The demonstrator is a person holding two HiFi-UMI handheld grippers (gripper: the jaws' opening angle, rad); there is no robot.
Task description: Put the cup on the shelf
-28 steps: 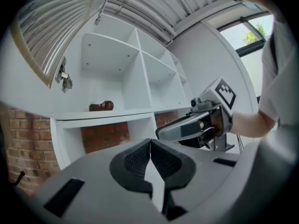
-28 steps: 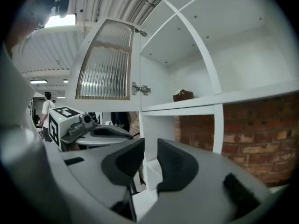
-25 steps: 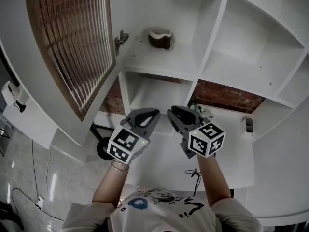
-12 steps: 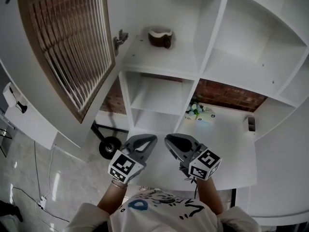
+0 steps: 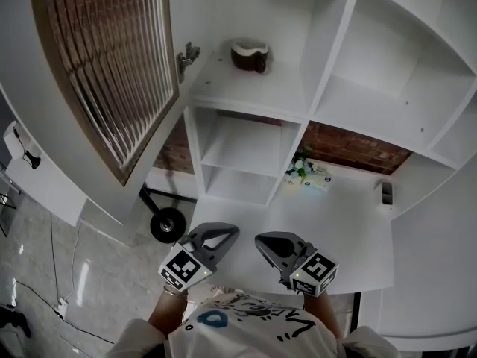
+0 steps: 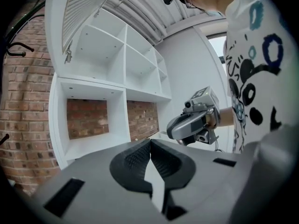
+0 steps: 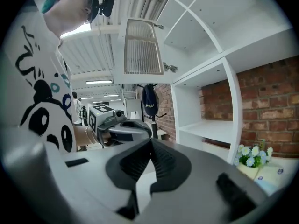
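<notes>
Cup (image 5: 248, 55) on white shelf (image 5: 246, 88), brick wall (image 5: 350, 147) behind

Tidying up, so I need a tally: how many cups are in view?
1. The cup stands on the upper shelf, right of the open slatted door. Others may be hidden elsewhere.

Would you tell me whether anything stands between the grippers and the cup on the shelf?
Nothing visible does: the cup sits alone in its open compartment, well clear of the left gripper and right gripper.
</notes>
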